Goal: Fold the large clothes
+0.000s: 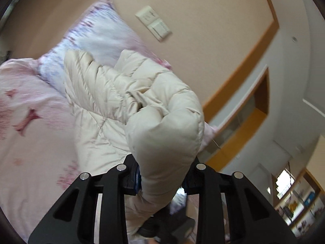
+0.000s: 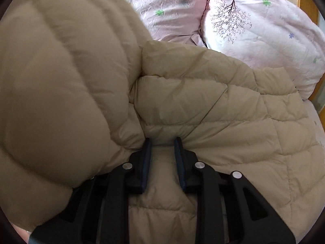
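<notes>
Folding a cream quilted puffer jacket [image 2: 213,105] spread on a bed, pillows just beyond it.

Handling, my read: light for its bulk, very soft, no stiffness. Down-type fill will spring back, so folds won't hold without pressing flat. Shell looks smooth and slightly glossy, likely slippery; pads could slide off a shallow pinch. Best holds are probably stitched seams, hem or cuff edges, where fabric is thinner and denser than the puffed channels.

Left gripper [image 1: 162,174]: narrow, clamped on a thick puffy roll of the jacket, looks like a sleeve or side panel. In the left wrist view that part is raised off the bed, rest of jacket trailing down to the sheet.

Right gripper [image 2: 162,154]: narrow, blue pads [image 2: 147,158] pinching a ridge of fabric along a quilt line, low on the flat body of the jacket. Acts as an anchor.

The raised section fills the left of the right wrist view, blurred, hanging above the flat part.

Materials around: horizontal stitched channels on the jacket, puffed between seams. Pink bedsheet [image 1: 30,132] with a darker pink print, crinkled. Pillow [image 2: 264,30] pale pink with a dark tree print and small flowers, soft and plump. Beige wall with a switch plate [image 1: 153,22], wood trim beyond.
</notes>
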`<state>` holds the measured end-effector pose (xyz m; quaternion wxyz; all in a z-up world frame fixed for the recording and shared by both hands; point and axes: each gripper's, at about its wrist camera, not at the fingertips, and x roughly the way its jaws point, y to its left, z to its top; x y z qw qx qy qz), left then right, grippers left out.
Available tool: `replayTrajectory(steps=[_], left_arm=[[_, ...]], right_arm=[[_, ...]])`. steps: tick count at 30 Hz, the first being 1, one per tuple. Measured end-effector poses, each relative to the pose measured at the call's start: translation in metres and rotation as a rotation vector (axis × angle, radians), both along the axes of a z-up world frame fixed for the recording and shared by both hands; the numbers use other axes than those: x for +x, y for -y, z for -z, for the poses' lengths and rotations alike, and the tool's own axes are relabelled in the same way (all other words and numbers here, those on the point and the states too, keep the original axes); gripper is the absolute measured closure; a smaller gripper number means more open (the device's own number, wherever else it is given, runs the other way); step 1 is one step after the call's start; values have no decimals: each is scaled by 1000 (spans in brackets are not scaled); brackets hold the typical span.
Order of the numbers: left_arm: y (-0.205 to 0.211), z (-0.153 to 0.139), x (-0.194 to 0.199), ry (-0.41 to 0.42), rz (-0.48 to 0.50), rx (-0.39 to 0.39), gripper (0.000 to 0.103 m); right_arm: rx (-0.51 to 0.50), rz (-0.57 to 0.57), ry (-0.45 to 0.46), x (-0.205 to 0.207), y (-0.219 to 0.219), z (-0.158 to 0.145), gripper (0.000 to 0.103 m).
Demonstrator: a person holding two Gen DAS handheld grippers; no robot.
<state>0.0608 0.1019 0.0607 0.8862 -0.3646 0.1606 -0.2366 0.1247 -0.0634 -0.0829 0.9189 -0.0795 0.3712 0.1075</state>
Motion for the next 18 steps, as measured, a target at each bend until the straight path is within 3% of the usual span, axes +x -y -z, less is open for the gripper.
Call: replayTrajectory(steps=[6, 12, 15, 18], left_arm=[[41, 1, 11, -10, 103, 19, 74], [68, 9, 23, -51, 143, 44, 74], [84, 11, 24, -63, 168, 74, 74], [98, 12, 29, -72, 191, 96, 74]], right_arm=[[101, -58, -43, 11, 16, -4, 76], [430, -124, -112, 15, 87, -19, 73], [517, -79, -67, 2, 135, -32, 71], [528, 47, 2, -13, 191, -40, 70]])
